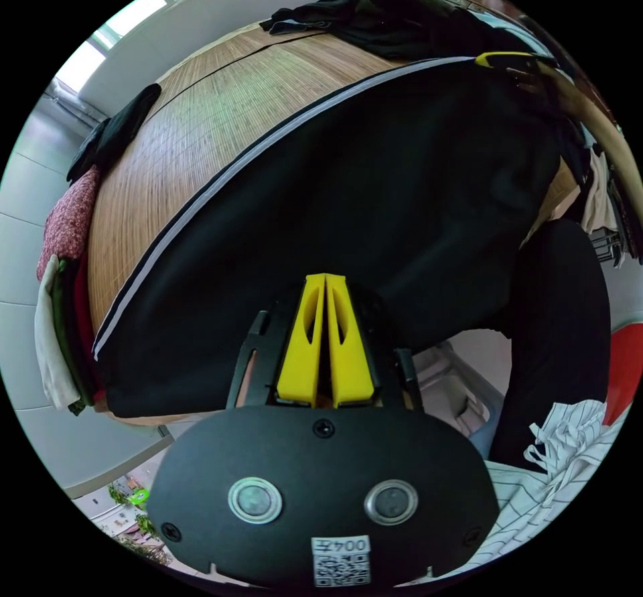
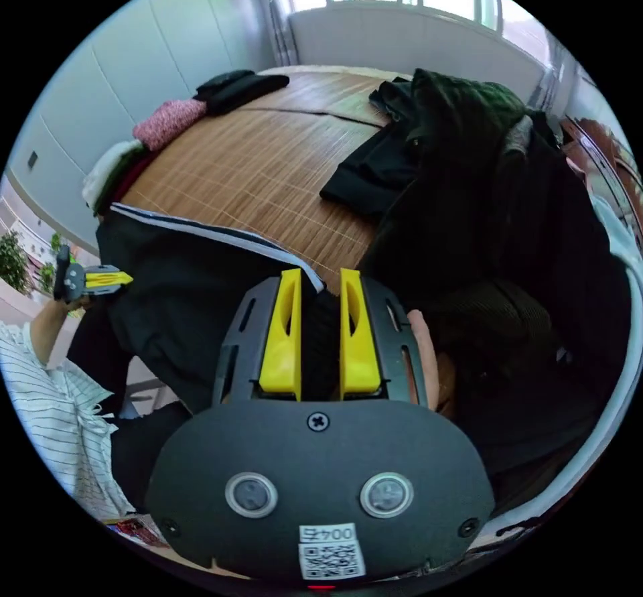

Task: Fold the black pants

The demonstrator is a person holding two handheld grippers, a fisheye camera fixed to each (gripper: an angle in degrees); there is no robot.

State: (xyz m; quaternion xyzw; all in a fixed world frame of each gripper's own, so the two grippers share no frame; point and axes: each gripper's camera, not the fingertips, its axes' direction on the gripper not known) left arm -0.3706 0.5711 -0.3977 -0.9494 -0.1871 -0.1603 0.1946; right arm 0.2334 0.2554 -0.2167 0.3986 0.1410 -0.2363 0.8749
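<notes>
Left hand-held gripper [image 1: 325,280], jaws pressed together, seemingly pinching the near edge of the black pants [image 1: 375,188] spread over the bamboo mat [image 1: 221,121]; right hand-held gripper [image 2: 319,275] clamped on their bunched far end.

Right gripper [image 2: 320,282] clamped on black pants [image 2: 181,289].
Dark fabric sits between its jaws; bamboo mat [image 2: 268,161] occupies frame centre.

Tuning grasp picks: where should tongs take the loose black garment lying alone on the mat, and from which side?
Grip the loose black garment at its near corner, coming in over the bare bamboo mat. That corner lies flat and clear of the dark clothes heap overlapping its far part.
</notes>
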